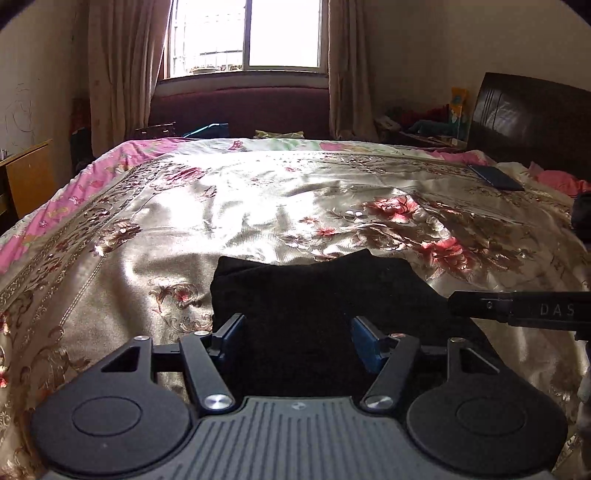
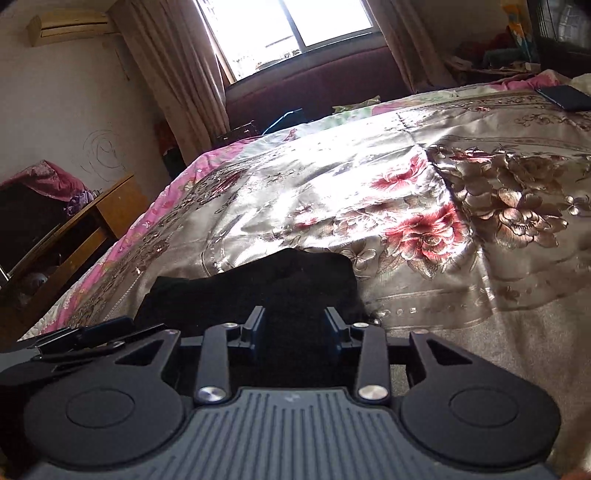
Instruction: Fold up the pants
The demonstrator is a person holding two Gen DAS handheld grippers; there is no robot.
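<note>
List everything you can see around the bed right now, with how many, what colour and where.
Black fabric pants: one, black, bunched on the near part of the bed, under both grippers.
Shiny floral bedspread: one, gold with red flowers, covering the bed.
Pink floral sheet: one, pink, along the bed's left edge.
Dark flat rectangular object: one, dark blue, far right of the bed.
Beige curtains: two, either side of the window.
Wooden cabinet: one, brown, left of the bed.
Wall air conditioner: one, cream, upper left wall.
Left gripper: one, black, open over the pants.
Right gripper: one, black, open over the pants.
</note>
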